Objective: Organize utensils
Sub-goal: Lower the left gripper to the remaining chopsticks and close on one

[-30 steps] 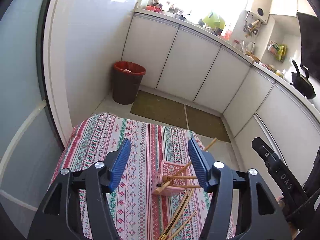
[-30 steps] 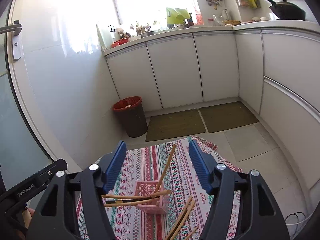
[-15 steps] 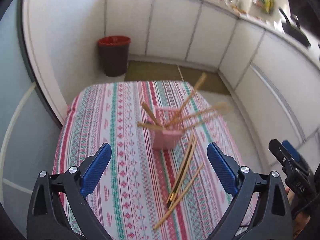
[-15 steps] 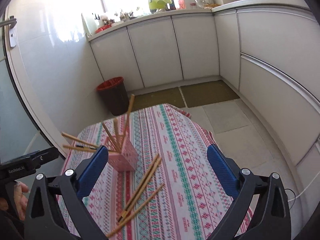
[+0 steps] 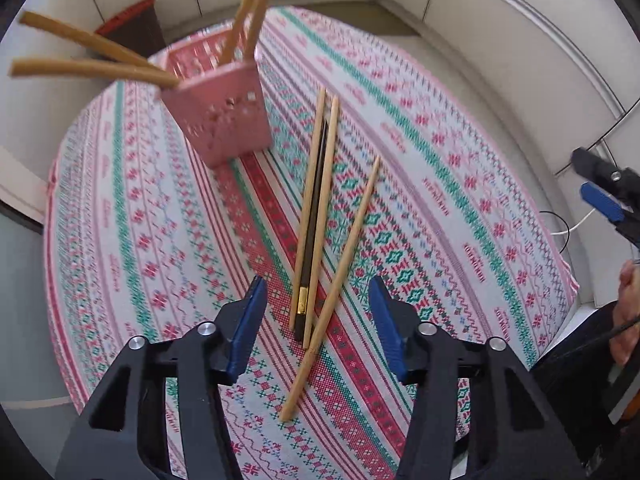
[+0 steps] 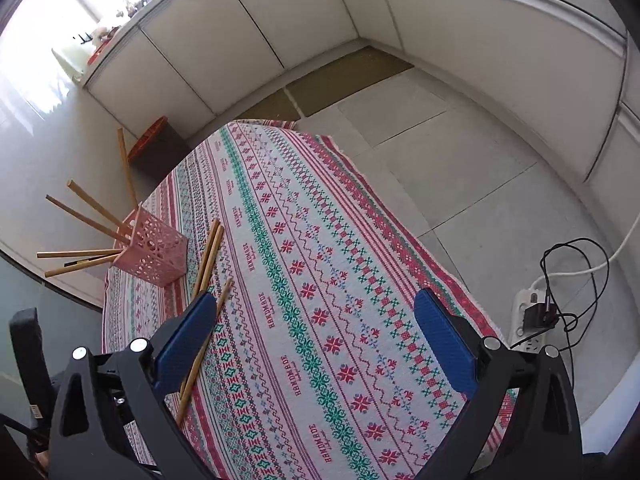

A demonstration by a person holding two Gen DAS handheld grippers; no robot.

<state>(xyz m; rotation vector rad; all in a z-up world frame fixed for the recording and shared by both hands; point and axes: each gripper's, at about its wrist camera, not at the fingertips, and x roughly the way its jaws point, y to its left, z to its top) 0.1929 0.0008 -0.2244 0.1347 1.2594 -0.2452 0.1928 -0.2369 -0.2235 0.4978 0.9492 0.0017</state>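
A pink perforated utensil holder (image 5: 224, 116) stands on the patterned tablecloth (image 5: 440, 184) and holds several wooden chopsticks (image 5: 92, 68). Several loose chopsticks lie beside it: wooden ones (image 5: 324, 184), a black one with a gold band (image 5: 310, 240), and one wooden chopstick apart (image 5: 340, 276). My left gripper (image 5: 316, 320) is open and empty, hovering over the near ends of the loose chopsticks. My right gripper (image 6: 316, 344) is open and empty above the cloth, right of the holder (image 6: 154, 256) and loose chopsticks (image 6: 206, 264).
The round table's cloth edge (image 6: 400, 232) drops to a tiled floor. A power strip with cables (image 6: 536, 320) lies on the floor at right. A red-rimmed bin (image 6: 156, 148) stands by white cabinets (image 6: 248, 24). The right gripper shows in the left wrist view (image 5: 604, 196).
Both grippers have dropped and tilted down toward the table. My left gripper moved in over the loose chopsticks and its jaws narrowed. The right one swung right of the holder.
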